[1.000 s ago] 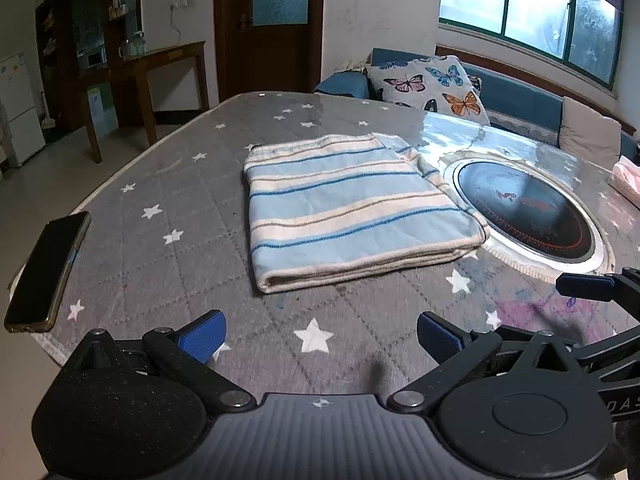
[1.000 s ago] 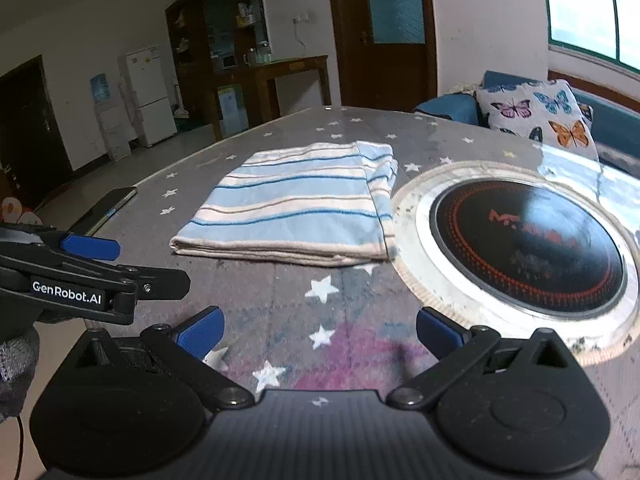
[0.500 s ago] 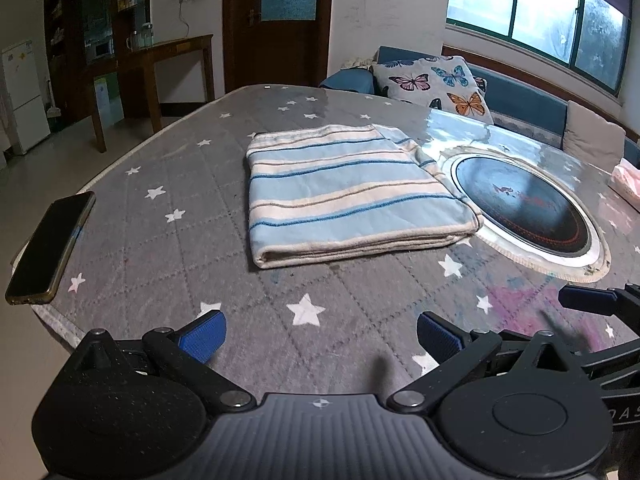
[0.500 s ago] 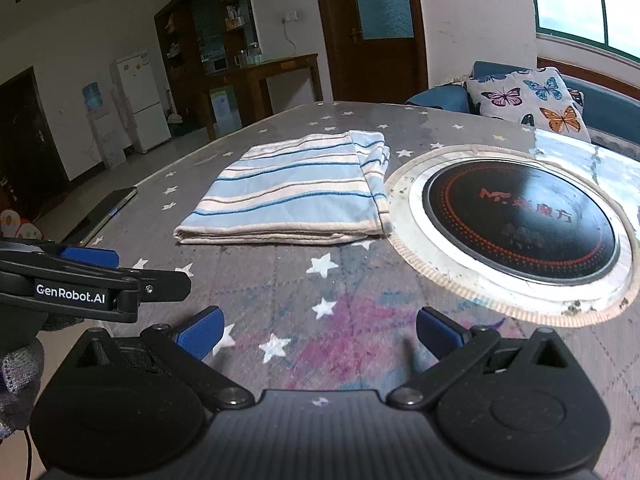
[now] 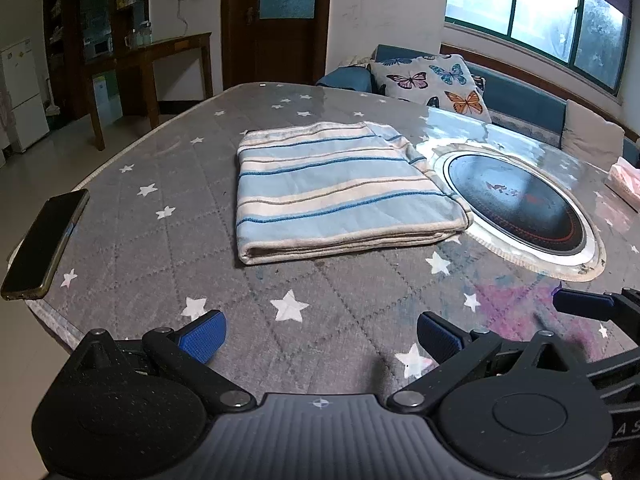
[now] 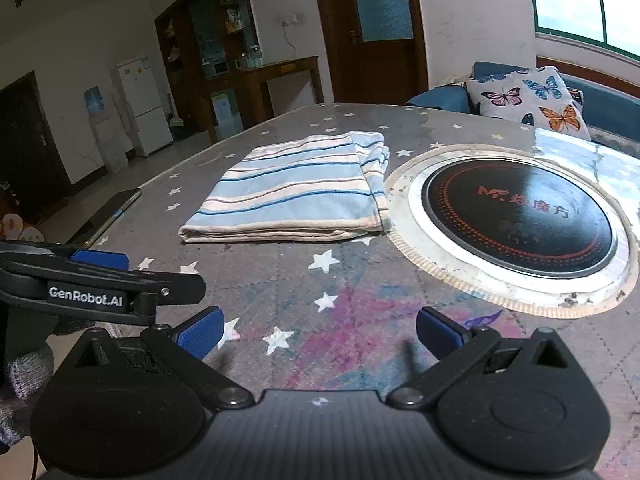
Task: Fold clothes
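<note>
- A folded garment of pale blue cloth with cream and dark blue stripes (image 5: 340, 188) lies flat in a neat rectangle on the round table under a grey quilted cover printed with white stars (image 5: 168, 248); its thick folded edge faces the cameras.
- The garment's right-hand edge, where several layers stack, sits just beside the round black induction cooktop ringed in pale metal (image 5: 516, 208) set into the table's middle, with one corner touching the metal ring.
- The left gripper (image 5: 320, 338), black with blue ribbed pads, is released: its jaws stand wide apart above the near part of the table, holding nothing and well short of the garment.
- The right gripper (image 6: 318, 334), of the same build, is likewise spread wide and empty, hovering over a pink and purple stained patch of the cover (image 6: 360, 328), near the cooktop's front rim.
- In the right wrist view, the left gripper's side arm carries white "GenRobot.AI" lettering, and a grey knitted glove (image 6: 24, 376) shows beneath it at the frame's left edge.
- A dark smartphone in a slim case (image 5: 46, 242) rests at the table's left edge, well apart from the garment.
- Behind the table, a white cushion printed with coloured butterflies (image 5: 436, 84) leans on a blue sofa (image 5: 520, 100) under a green-framed window (image 5: 536, 12).
- A dark wooden door (image 6: 372, 28), a wooden side table (image 5: 160, 64) and a white refrigerator (image 6: 142, 100) stand along the far walls.
</note>
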### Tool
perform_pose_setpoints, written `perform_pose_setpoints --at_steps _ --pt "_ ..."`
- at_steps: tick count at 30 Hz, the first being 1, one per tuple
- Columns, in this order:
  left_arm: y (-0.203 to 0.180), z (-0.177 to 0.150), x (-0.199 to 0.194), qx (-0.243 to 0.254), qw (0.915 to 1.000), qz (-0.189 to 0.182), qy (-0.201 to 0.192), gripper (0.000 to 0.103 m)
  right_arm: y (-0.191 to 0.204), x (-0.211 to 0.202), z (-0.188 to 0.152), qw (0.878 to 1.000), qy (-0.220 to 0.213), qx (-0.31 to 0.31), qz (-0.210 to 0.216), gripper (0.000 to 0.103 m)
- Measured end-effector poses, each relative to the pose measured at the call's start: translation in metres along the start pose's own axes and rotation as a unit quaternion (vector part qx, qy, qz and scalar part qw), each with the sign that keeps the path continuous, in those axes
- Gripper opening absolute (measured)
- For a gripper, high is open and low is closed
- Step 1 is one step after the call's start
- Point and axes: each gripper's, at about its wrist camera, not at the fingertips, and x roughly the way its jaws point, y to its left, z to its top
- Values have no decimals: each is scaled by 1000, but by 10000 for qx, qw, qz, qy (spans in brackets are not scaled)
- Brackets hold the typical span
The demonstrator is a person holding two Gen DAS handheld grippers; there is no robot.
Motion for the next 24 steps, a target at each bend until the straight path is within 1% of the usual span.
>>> perform_pose_setpoints --at_steps 13,18,24 --pt "-18 14 15 39 9999 110 67 103 -17 13 4 10000 94 -4 23 103" --pt "-24 21 23 -20 9997 220 138 103 -25 17 8 9999 112 -34 105 103" --pt "-31 27 28 -192 9985 481 202 103 -35 26 12 9996 174 -129 201 103"
